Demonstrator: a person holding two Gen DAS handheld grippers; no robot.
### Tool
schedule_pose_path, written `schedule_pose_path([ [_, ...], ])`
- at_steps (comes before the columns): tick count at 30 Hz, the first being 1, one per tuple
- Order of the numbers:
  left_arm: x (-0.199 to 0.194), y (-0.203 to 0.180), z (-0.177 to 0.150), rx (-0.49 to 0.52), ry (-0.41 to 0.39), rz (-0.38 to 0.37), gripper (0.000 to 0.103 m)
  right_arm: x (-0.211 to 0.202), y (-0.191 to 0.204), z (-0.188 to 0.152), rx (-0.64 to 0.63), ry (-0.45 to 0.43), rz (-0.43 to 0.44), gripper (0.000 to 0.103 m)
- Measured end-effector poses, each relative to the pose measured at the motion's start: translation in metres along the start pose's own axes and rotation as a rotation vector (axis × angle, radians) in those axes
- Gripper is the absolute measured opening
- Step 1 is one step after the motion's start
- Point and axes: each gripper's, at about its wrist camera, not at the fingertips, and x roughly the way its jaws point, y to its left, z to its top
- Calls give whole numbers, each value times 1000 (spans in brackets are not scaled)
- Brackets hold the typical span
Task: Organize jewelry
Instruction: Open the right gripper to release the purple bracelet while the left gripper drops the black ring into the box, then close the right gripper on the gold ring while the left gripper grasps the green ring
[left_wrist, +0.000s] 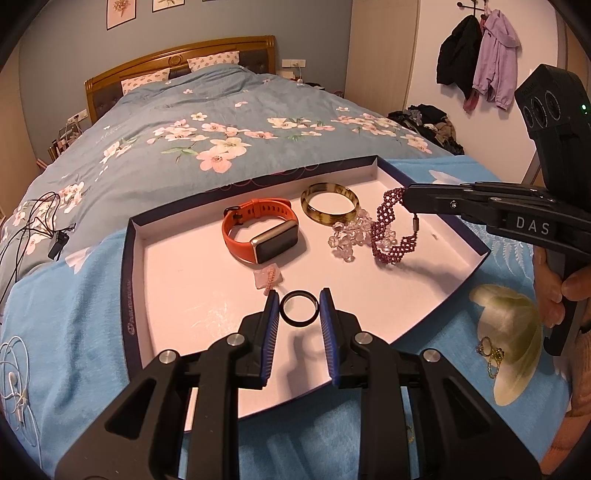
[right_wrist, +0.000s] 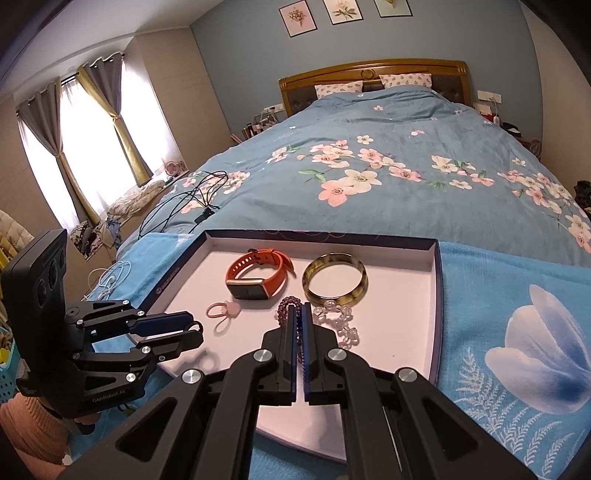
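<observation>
A shallow box lid (left_wrist: 127, 266) with dark blue walls and a white floor is lying on a light blue blanket (left_wrist: 66, 314) at the foot of the bed (left_wrist: 184, 122). The left gripper (left_wrist: 299, 308) is pinching a black ring (left_wrist: 298, 308) between its 2 blue pads, holding it just above the near part of the lid's floor. The right gripper (right_wrist: 300, 314) is pressed together on a purple beaded bracelet (left_wrist: 389, 225), lifting 1 end while the rest is trailing down to the lid's floor.

Inside the lid, an orange smartwatch (left_wrist: 258, 230) is sitting near the middle, a brown-green bangle (left_wrist: 330, 203) is lying beside it toward the far wall, and a clear bead bracelet (left_wrist: 349, 236) is resting against the bangle and touching the purple one. A small pink ring (right_wrist: 221, 310) is lying just in front of the watch. Outside the lid, a pale shell dish (left_wrist: 513, 332) is resting on the blanket with a gold chain (left_wrist: 491, 356) on it. A hand (left_wrist: 554, 291) is gripping the right gripper's handle.
</observation>
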Motion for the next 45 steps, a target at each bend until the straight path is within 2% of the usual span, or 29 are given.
schedule_pose_path([
  [14, 20, 4, 7, -14, 39, 12, 23, 21, -14, 2, 53, 47, -26, 2],
  [21, 32, 8, 9, -26, 63, 12, 23, 24, -19, 0, 72, 58, -42, 5],
  [26, 31, 12, 10, -42, 53, 2, 23, 17, -18, -2, 70, 46, -40, 12],
  [31, 15, 17, 13, -54, 7, 13, 26, 3, -14, -4, 68, 27, -25, 27],
  [39, -40, 21, 3, -48, -98, 24, 37, -35, 3, -17, 18, -16, 10, 33],
  [45, -73, 22, -22, -53, -135, 18, 39, -55, 16, -42, -46, 8, 12, 34],
])
